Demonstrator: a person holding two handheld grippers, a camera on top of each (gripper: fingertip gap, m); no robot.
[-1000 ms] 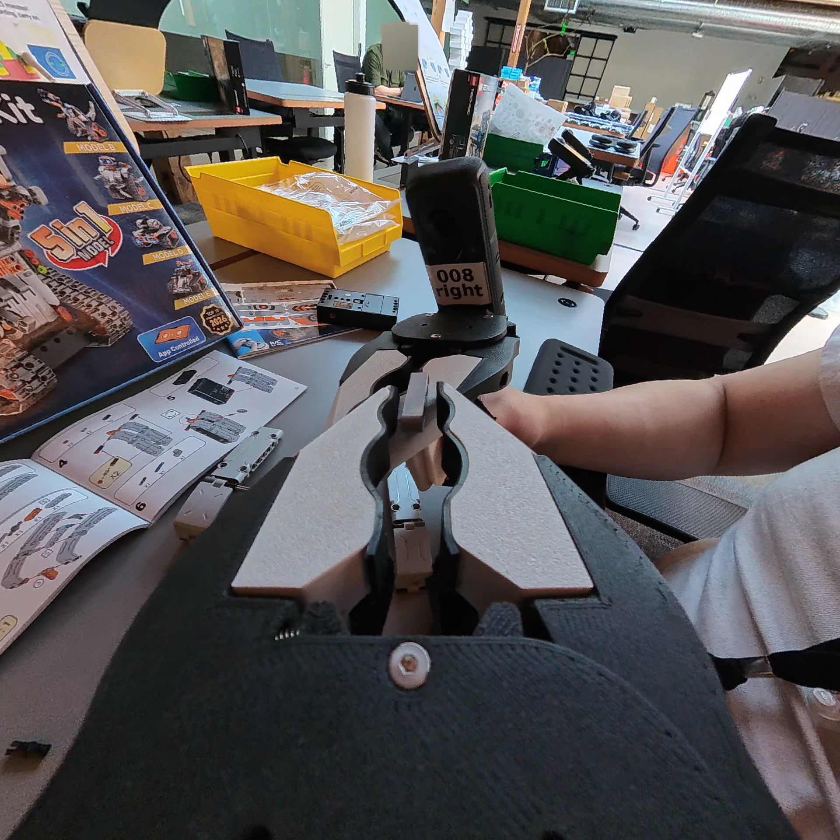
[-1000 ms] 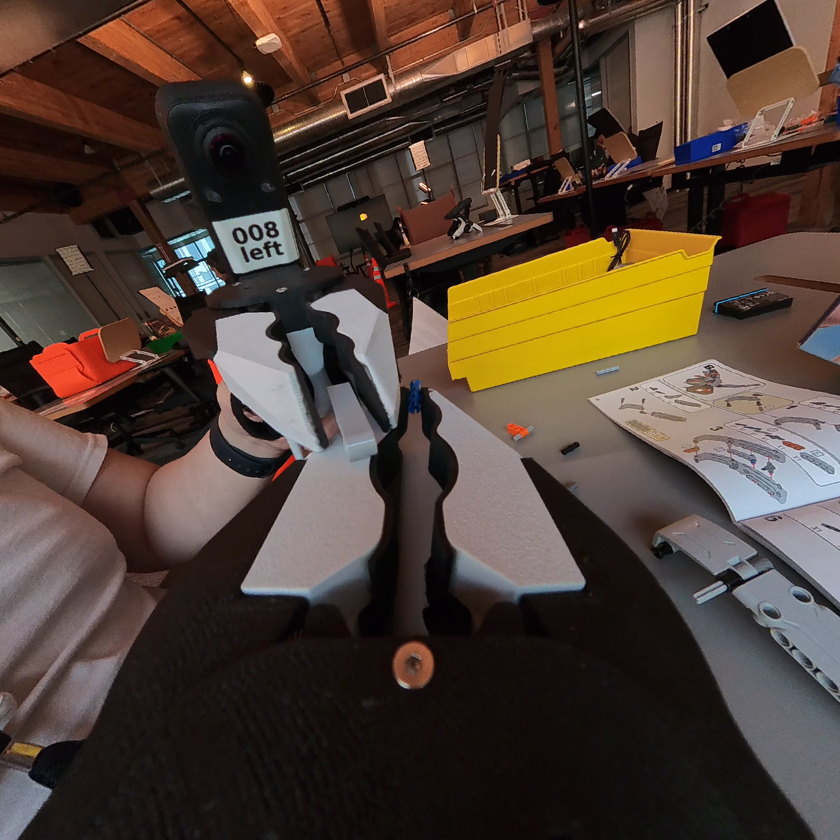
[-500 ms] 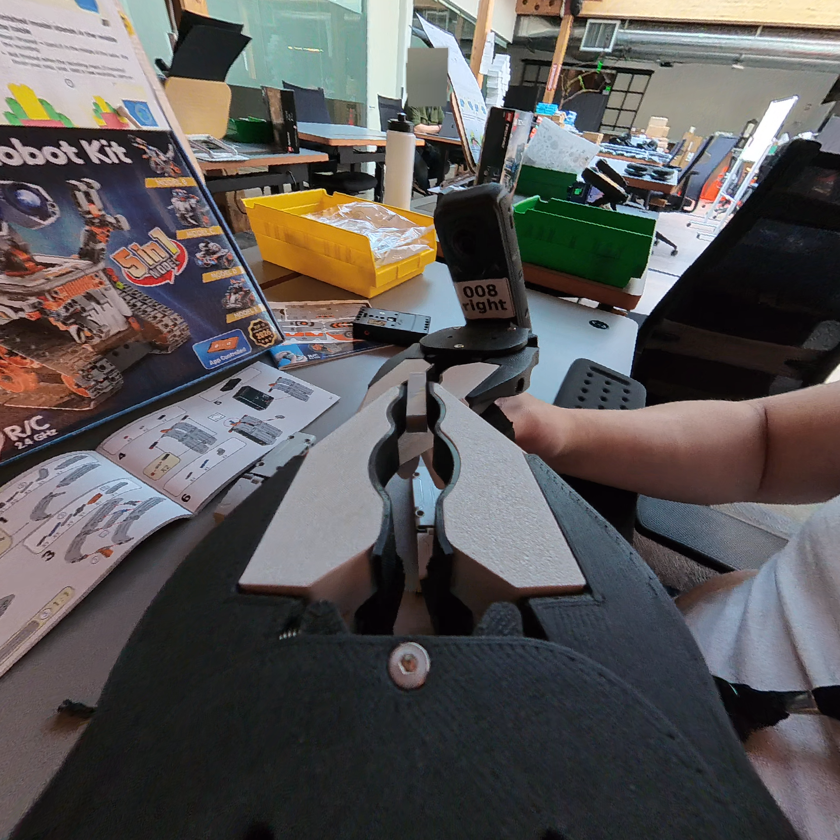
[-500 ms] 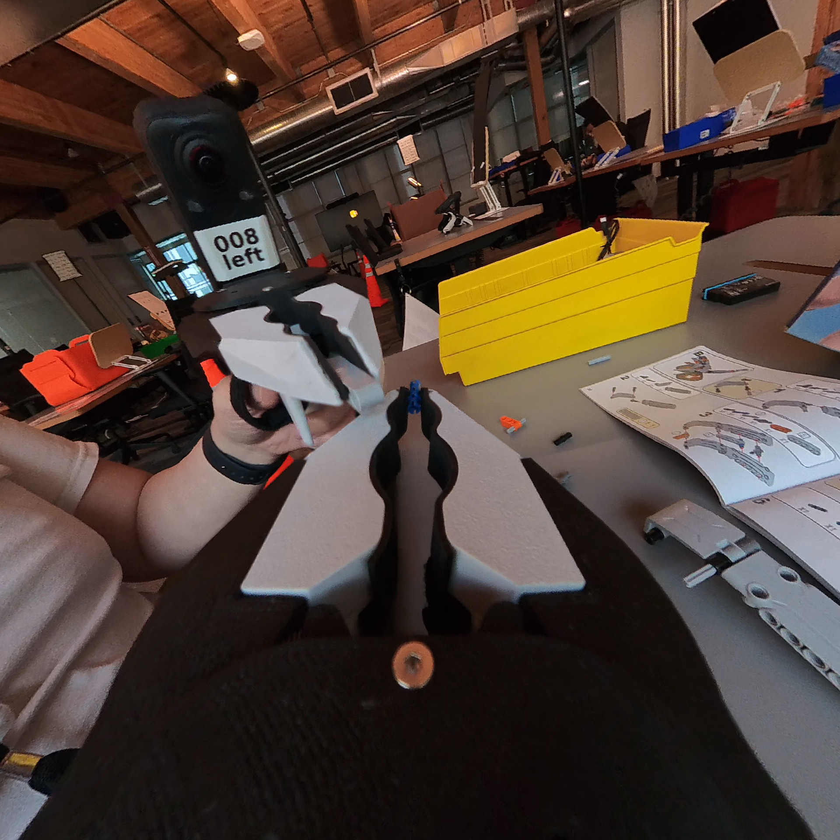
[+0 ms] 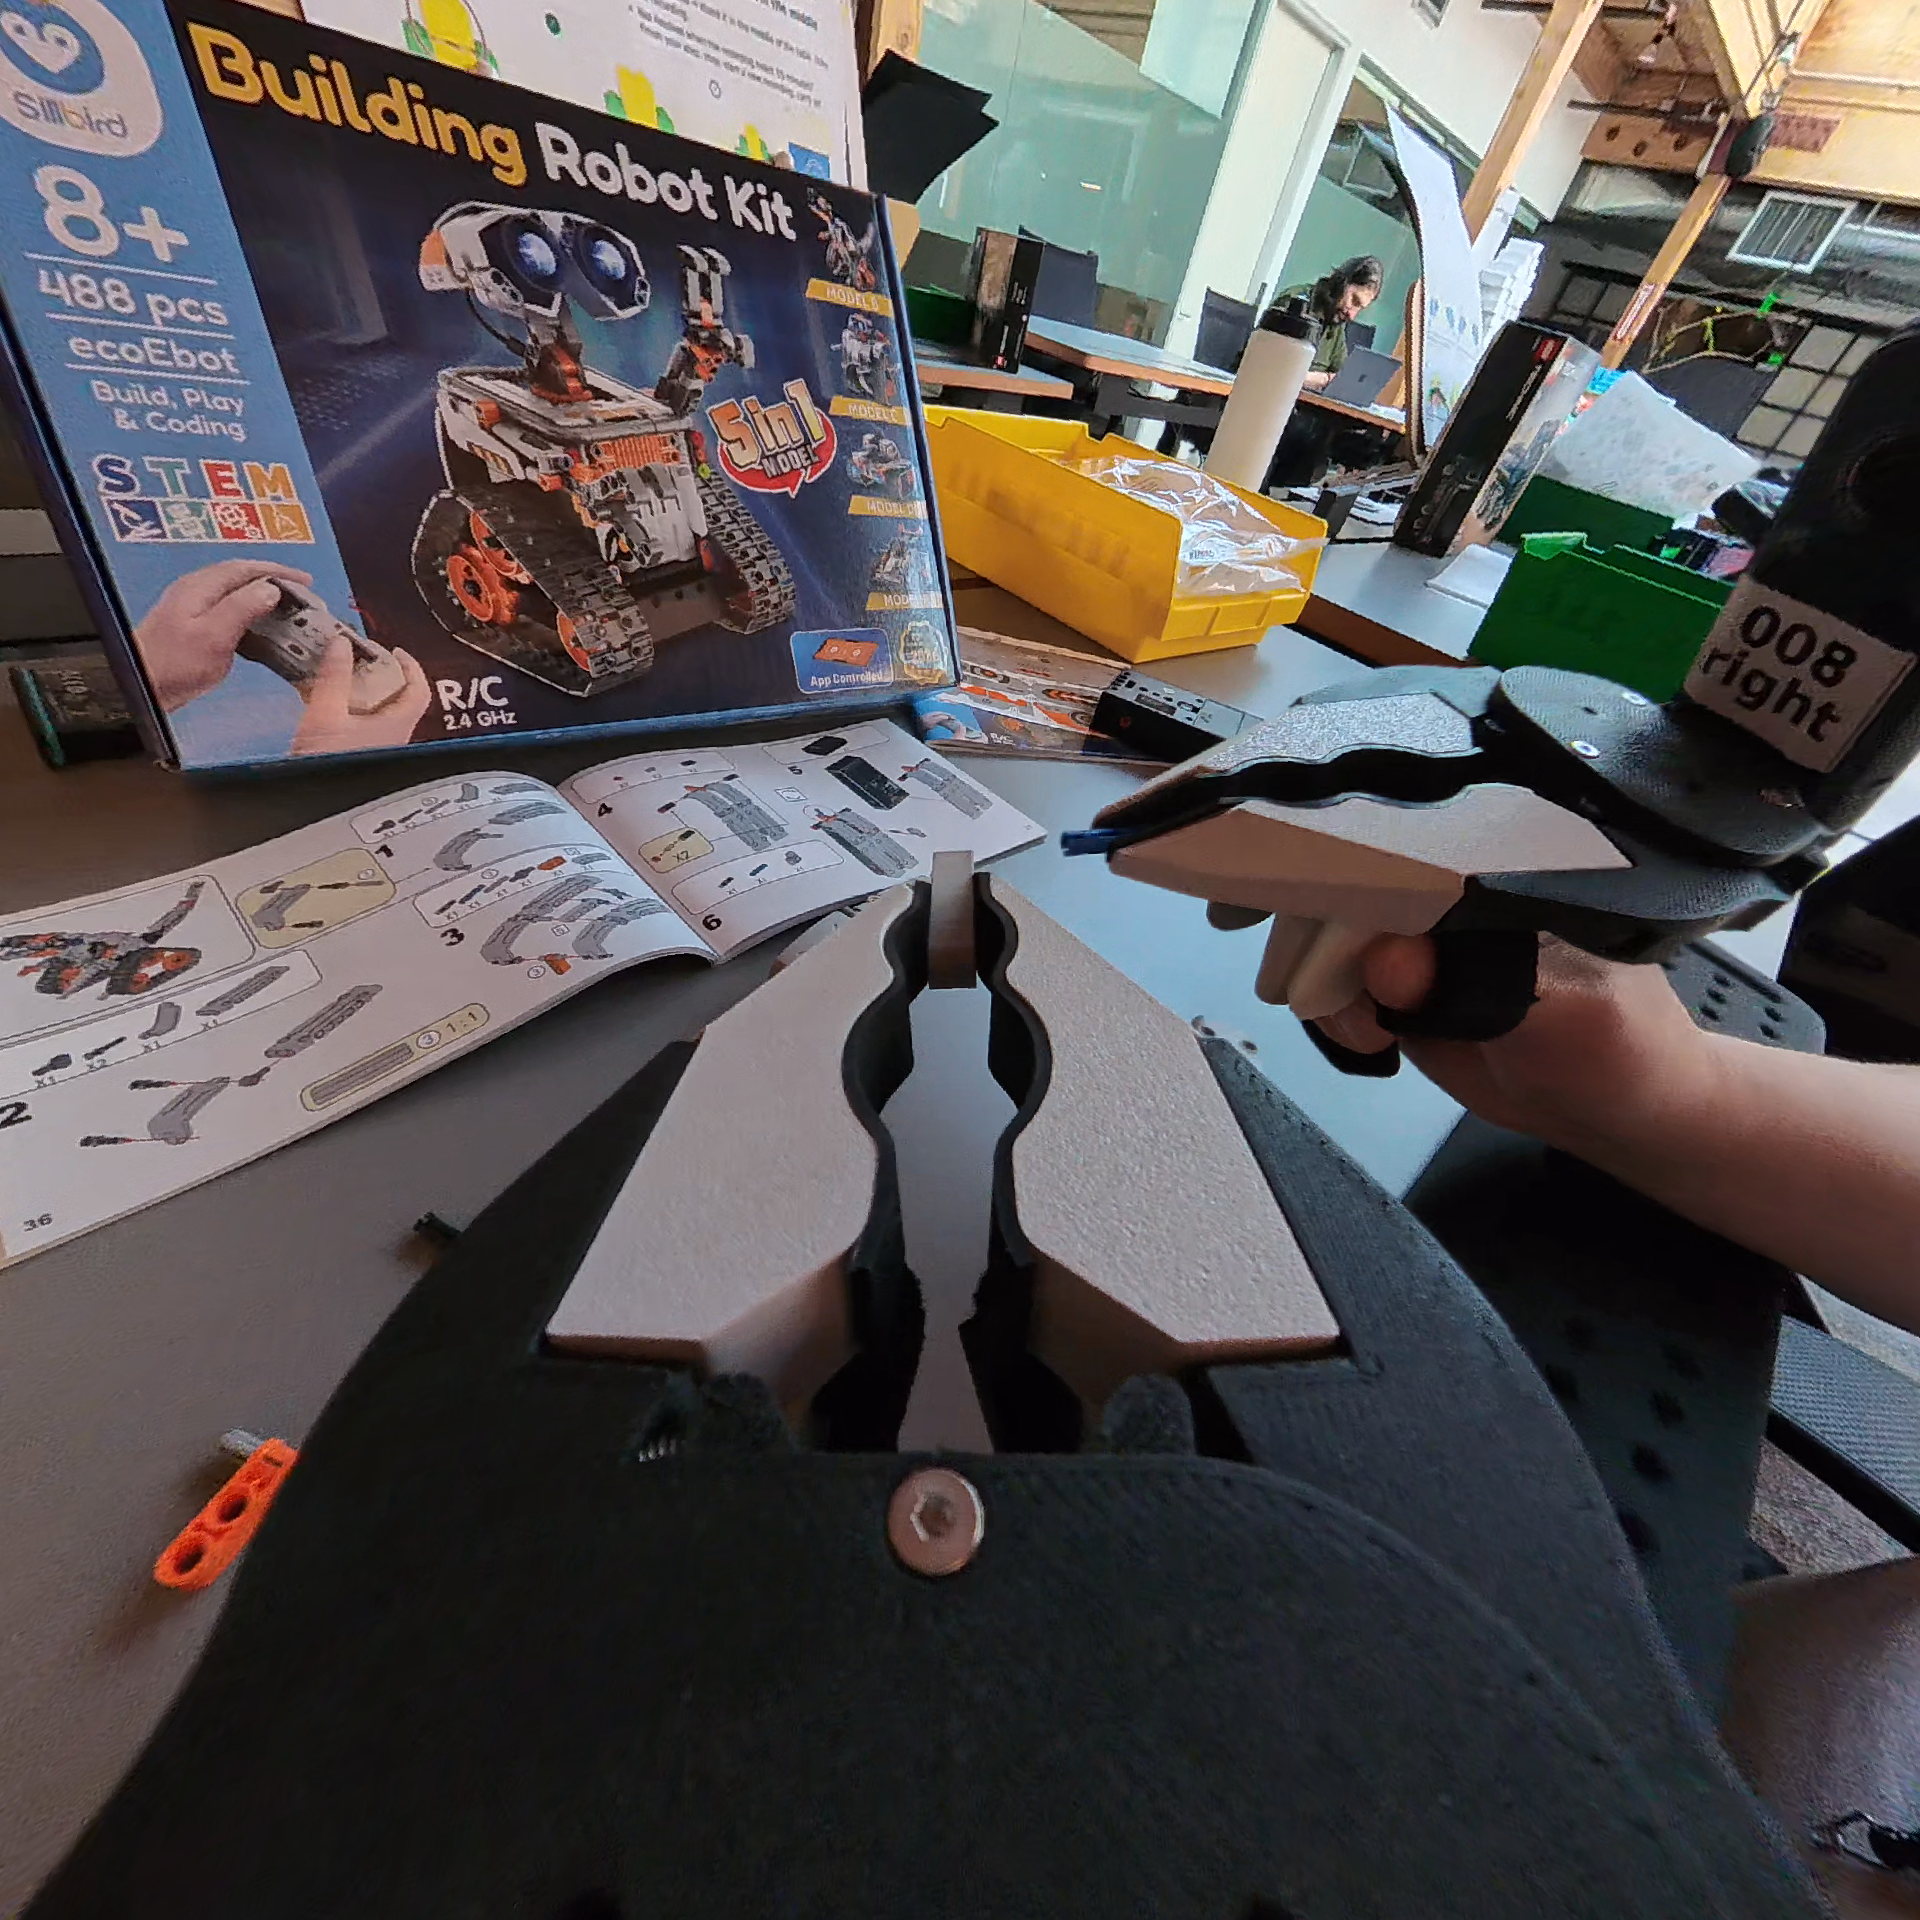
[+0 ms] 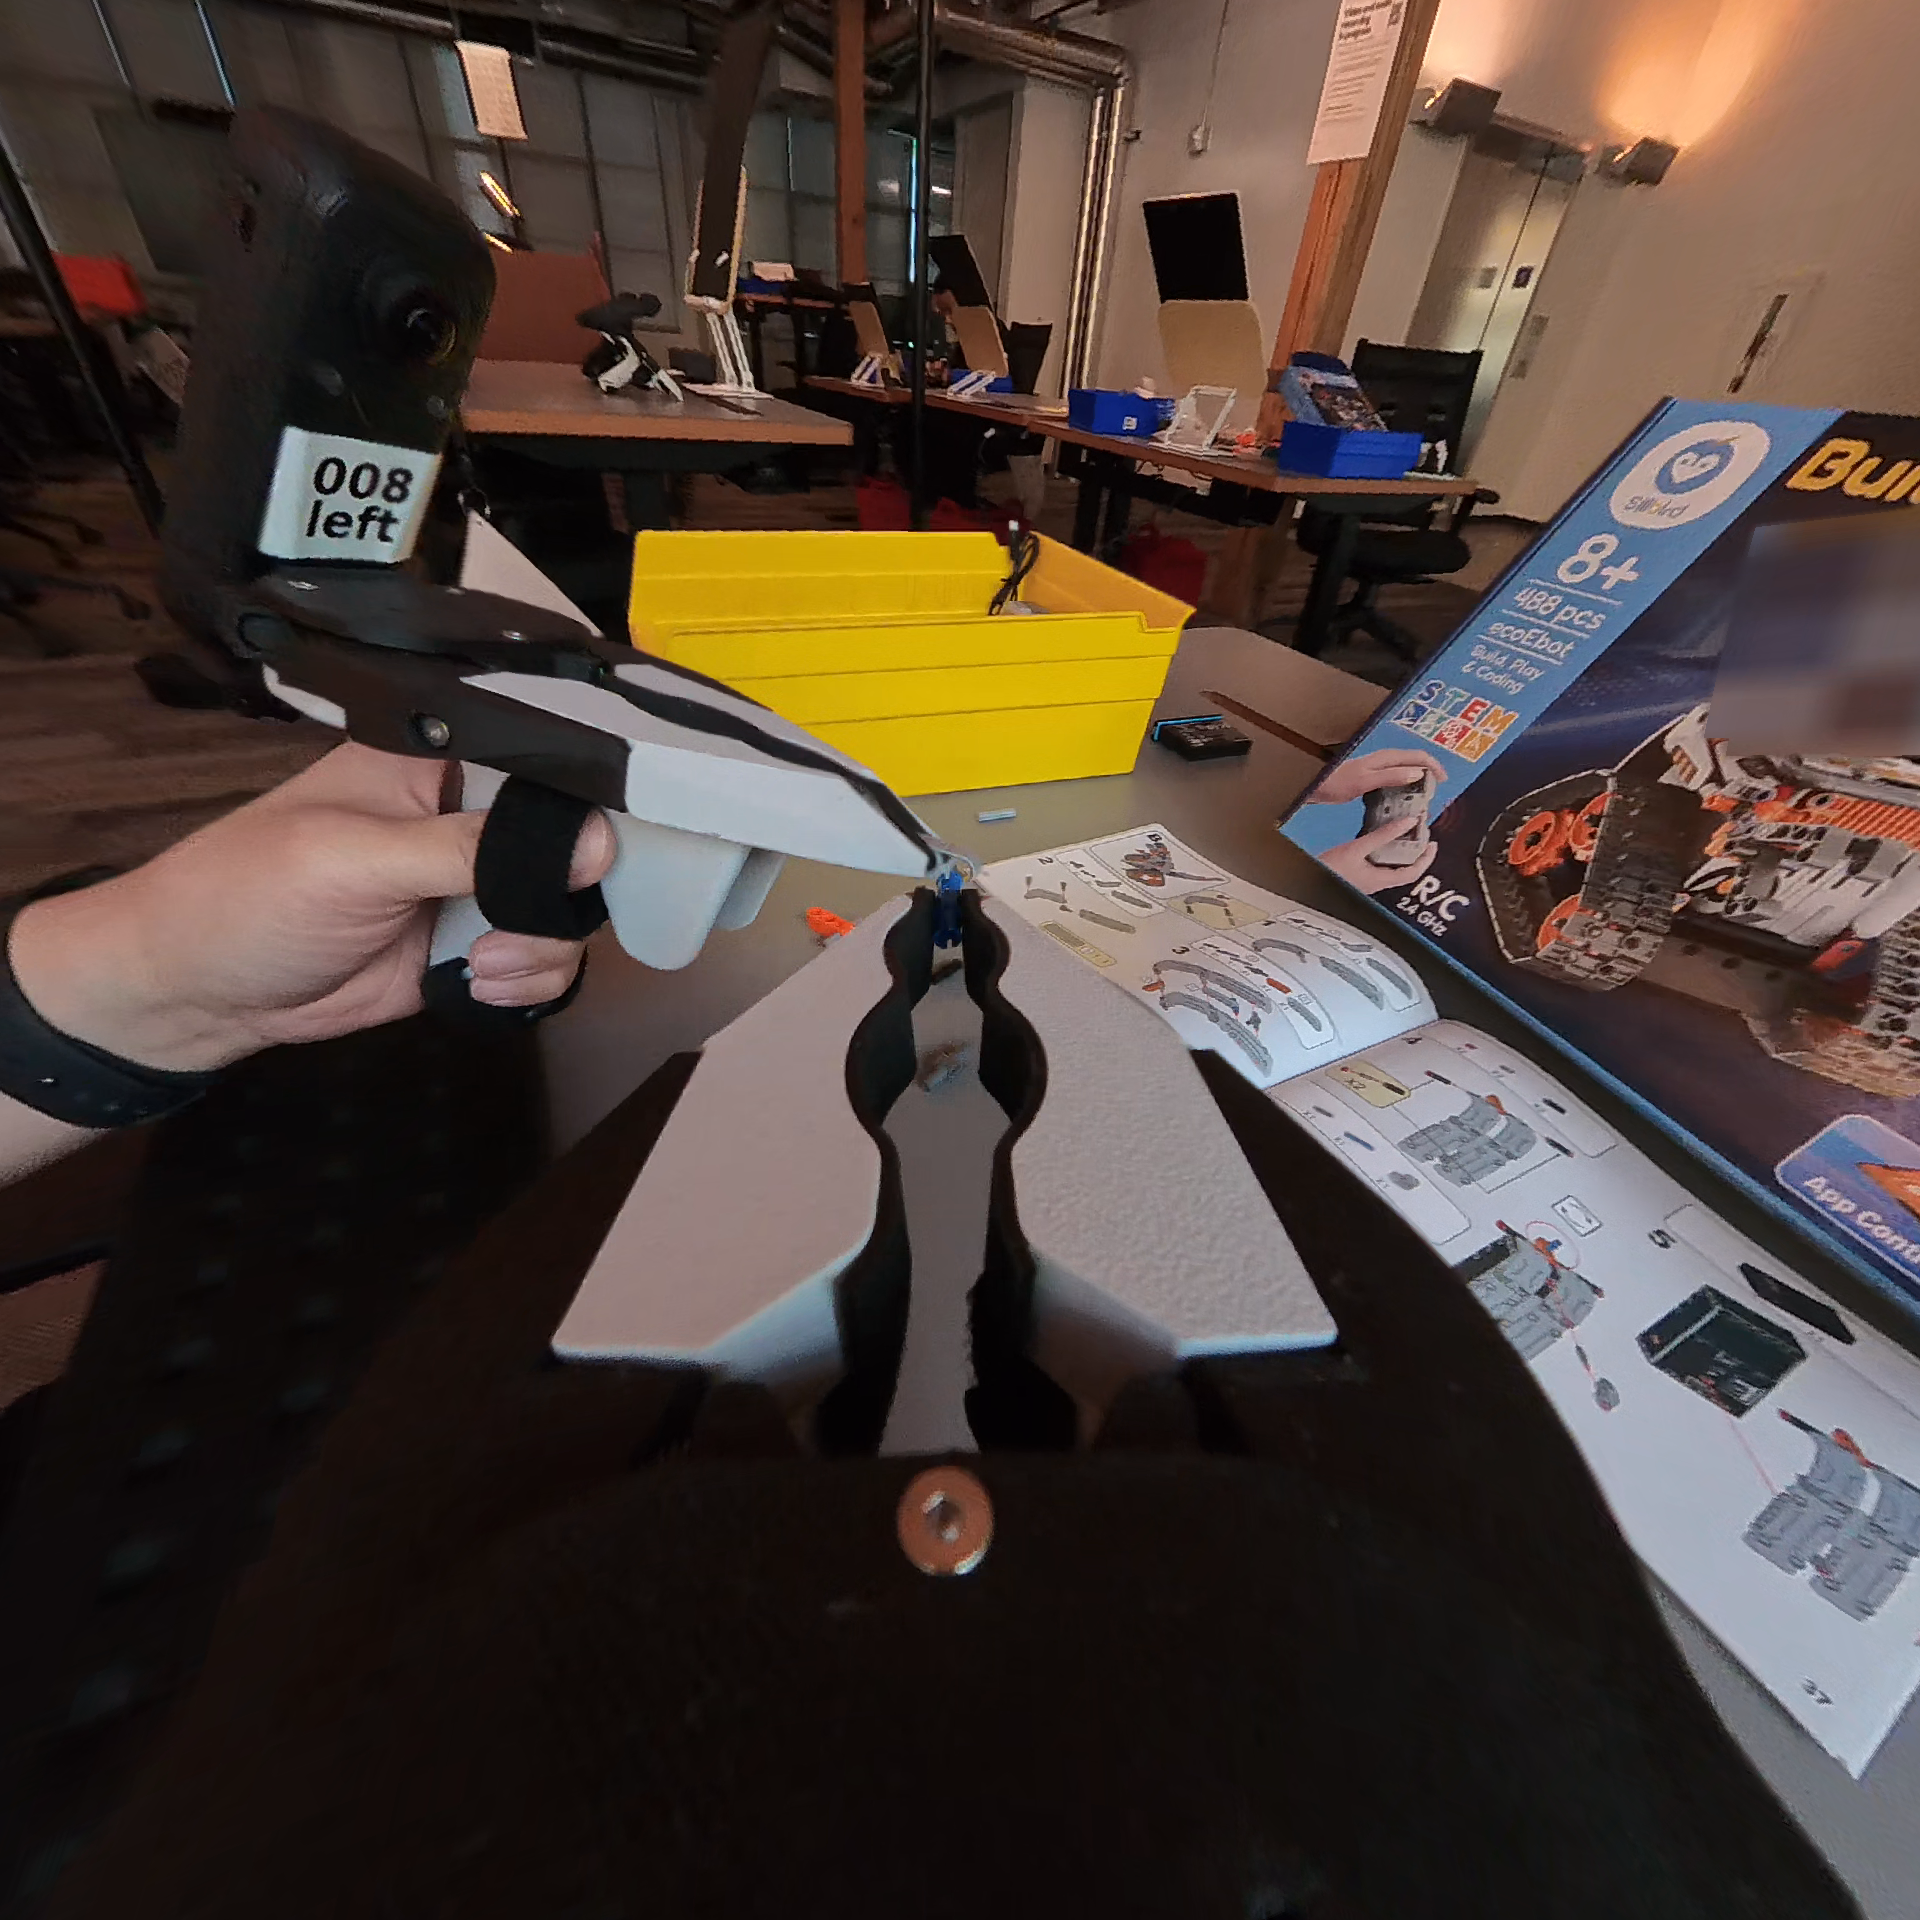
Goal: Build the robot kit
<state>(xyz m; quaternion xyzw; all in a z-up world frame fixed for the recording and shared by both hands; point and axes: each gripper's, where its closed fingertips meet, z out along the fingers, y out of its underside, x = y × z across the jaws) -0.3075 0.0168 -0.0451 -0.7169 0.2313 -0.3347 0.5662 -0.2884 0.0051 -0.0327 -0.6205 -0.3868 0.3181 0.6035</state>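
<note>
Blue and small, a stiff, light plastic pin (image 6: 945, 920) sat clamped by one end in the right gripper (image 6: 948, 914), beside the left gripper (image 5: 951, 914), clenched on a grey block (image 5: 952, 920) above the bench's (image 5: 208, 1340) near edge.

The left gripper (image 5: 951, 914) is held level, pointing forward, its fingers closed on a small grey piece at the tips. The right gripper (image 6: 948, 914) is likewise closed, pinching a small blue pin at its fingertips. The two grippers stand roughly at right angles, tips near each other. A bare hand (image 5: 1455, 1029) grips each trigger handle; the left wrist bears a black band.
</note>
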